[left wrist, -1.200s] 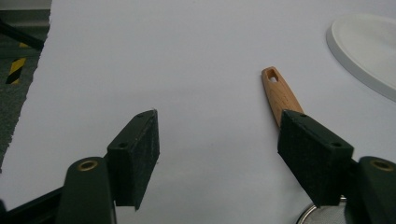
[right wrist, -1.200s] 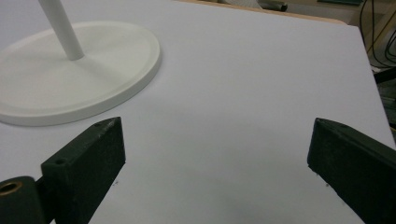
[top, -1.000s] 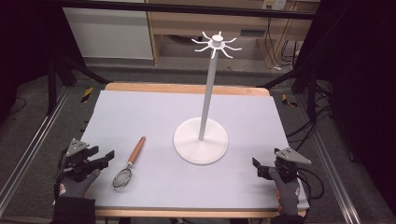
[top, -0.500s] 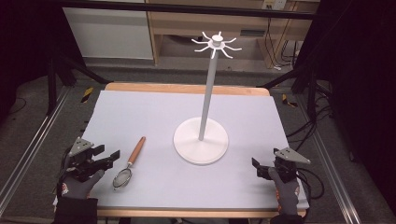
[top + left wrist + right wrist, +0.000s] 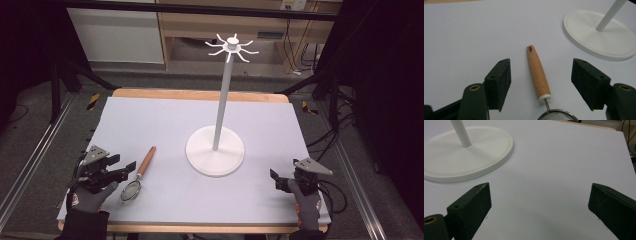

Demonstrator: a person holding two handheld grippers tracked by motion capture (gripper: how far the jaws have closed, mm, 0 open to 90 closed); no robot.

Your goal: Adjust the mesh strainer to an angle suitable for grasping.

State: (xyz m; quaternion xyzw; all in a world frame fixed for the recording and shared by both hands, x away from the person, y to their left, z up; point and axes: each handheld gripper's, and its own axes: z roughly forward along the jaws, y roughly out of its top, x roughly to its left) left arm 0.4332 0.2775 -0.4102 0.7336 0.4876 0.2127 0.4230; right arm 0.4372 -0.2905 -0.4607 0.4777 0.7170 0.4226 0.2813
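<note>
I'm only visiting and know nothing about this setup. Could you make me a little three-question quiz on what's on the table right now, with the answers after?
1. True or false: the left claw is shut on the strainer's wooden handle.
2. Which thing stands upright on the table? A) a mug B) the white stand with hooks on top C) a bottle
3. Fill in: the strainer lies nearer the ___ claw than the other.

Key
1. False. The left claw is open, its jaws either side of the handle without touching it.
2. B. Its round base sits on the table and its pole rises to a ring of hooks.
3. Left. The right claw is open over bare table.
</note>
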